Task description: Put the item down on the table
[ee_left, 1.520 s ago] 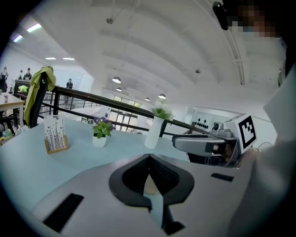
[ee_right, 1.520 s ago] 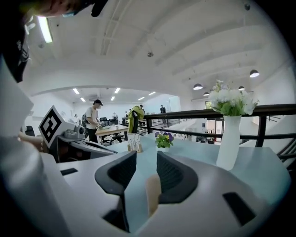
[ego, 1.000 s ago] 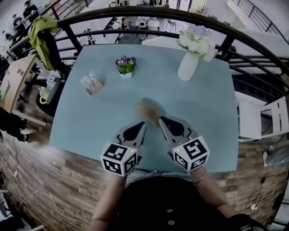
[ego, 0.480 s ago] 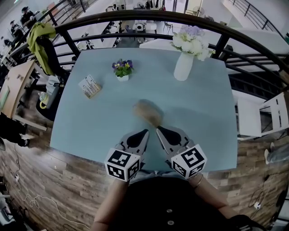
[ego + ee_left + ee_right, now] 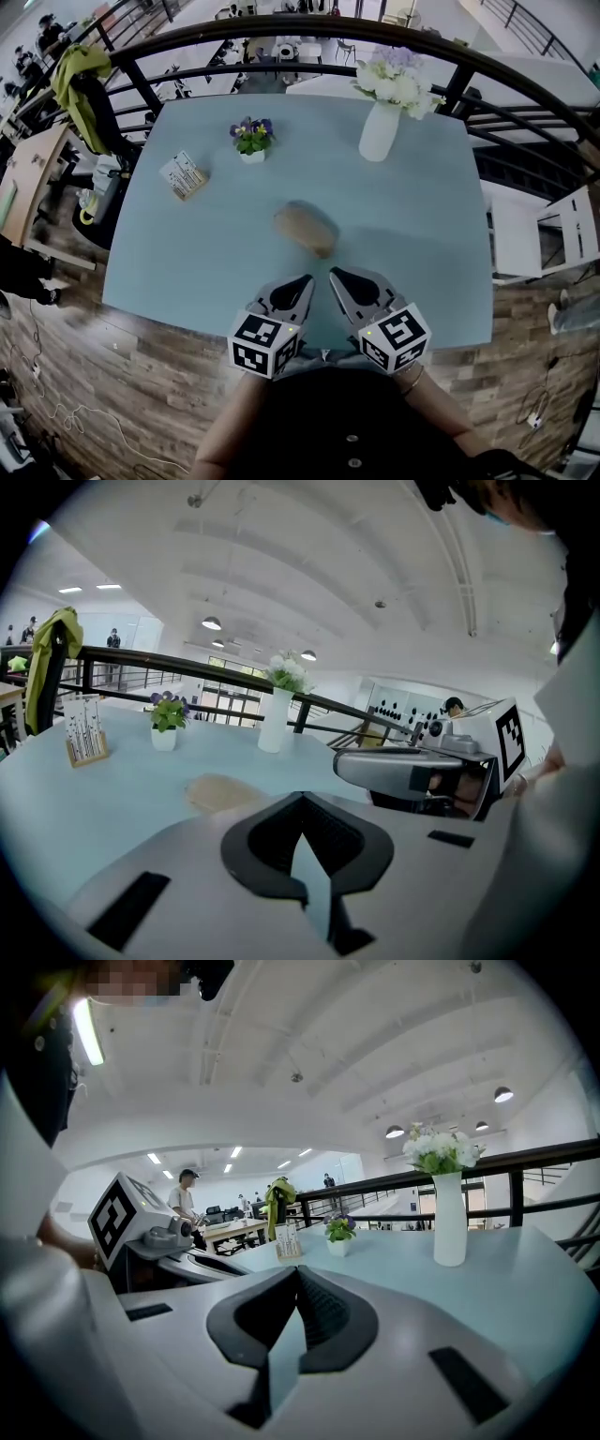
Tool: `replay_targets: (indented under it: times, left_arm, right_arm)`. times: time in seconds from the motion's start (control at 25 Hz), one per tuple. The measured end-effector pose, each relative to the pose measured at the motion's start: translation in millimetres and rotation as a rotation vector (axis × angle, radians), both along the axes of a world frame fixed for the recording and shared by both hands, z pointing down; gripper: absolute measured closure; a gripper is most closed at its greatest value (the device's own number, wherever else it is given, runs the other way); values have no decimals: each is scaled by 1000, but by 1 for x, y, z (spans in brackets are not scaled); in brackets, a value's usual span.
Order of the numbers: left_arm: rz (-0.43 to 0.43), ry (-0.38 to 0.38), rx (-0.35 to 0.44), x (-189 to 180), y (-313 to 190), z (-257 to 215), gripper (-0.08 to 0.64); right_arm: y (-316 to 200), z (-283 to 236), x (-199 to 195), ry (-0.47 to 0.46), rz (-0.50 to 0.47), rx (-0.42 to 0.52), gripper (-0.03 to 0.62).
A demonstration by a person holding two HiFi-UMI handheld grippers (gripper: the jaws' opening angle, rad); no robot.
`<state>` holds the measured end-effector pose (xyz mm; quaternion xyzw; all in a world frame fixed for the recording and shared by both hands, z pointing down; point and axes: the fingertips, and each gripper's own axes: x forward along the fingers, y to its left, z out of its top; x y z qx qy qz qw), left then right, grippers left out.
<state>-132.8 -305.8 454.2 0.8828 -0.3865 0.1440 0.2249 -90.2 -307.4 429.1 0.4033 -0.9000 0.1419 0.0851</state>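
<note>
A tan, flattish oval item [image 5: 306,228] lies on the pale blue table [image 5: 187,253], near its middle. Both grippers hover over the table's near edge, a short way in front of the item and apart from it. My left gripper [image 5: 305,280] is shut with nothing in it, and my right gripper [image 5: 335,275] beside it is also shut and empty. In the left gripper view the item [image 5: 223,791] shows just beyond the closed left gripper [image 5: 302,799], with the right gripper's body to the right. The right gripper view shows only the closed right gripper [image 5: 298,1269]; the item is hidden there.
A white vase of flowers [image 5: 380,131] stands at the far right of the table. A small potted purple plant [image 5: 251,141] and a card holder [image 5: 185,175] stand at the far left. A black railing [image 5: 281,33] runs behind the table, and a white chair [image 5: 572,234] stands to the right.
Both grippers have drawn back toward the near edge, away from the item. The item stays on the table, with a gap between it and the jaw tips.
</note>
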Motion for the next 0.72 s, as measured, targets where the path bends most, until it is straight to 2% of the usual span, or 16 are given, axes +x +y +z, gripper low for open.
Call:
replay_targets:
  times: [0.72]
  left_arm:
    - [14, -9, -64, -3, 6, 17, 543]
  right_arm:
    - [8, 16, -6, 15, 2, -53, 588]
